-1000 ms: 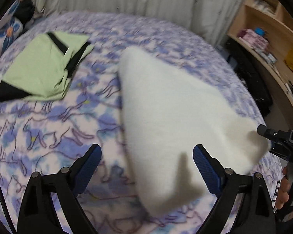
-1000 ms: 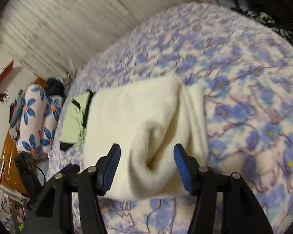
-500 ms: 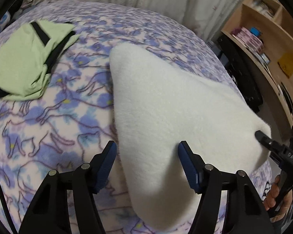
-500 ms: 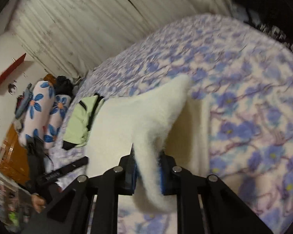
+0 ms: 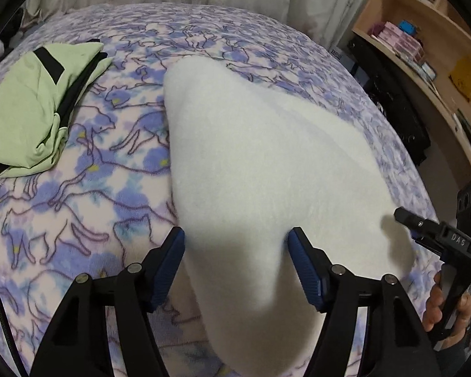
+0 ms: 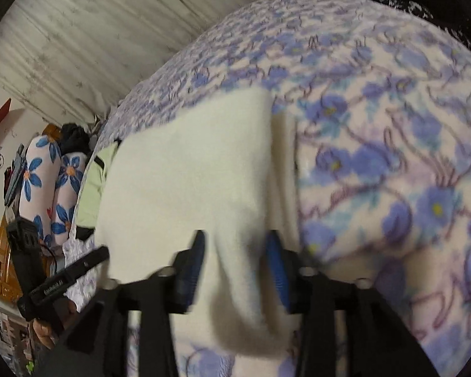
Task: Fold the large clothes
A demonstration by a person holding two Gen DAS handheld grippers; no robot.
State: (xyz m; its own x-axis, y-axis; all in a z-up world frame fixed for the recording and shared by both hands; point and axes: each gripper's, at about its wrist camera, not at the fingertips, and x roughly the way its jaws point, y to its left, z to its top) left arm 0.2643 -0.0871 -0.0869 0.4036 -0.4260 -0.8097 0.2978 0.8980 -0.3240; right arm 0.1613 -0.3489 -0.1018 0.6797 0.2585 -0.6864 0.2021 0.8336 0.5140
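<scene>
Beside the white fleece [image 5: 267,169], green garment [image 5: 31,113].

1. Right gripper [image 6: 235,267]: blue-padded fingers parted, a fold of cloth between them; frame blurred.
2. Cream fleece garment [image 6: 185,182]: folded, lying on the bed.
3. Blanket [image 6: 376,125]: purple-blue floral print, covers the bed.
4. Left gripper [image 6: 100,256]: at garment's left edge.
5. Green garment [image 6: 92,185]: behind the cream one.
6. Floral pillows [image 6: 47,182]: far left.

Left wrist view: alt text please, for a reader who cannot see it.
A folded white fleece garment lies on a purple cat-print blanket, its near corner between the open fingers of the left hand-held gripper. A folded green garment lies left.
</scene>
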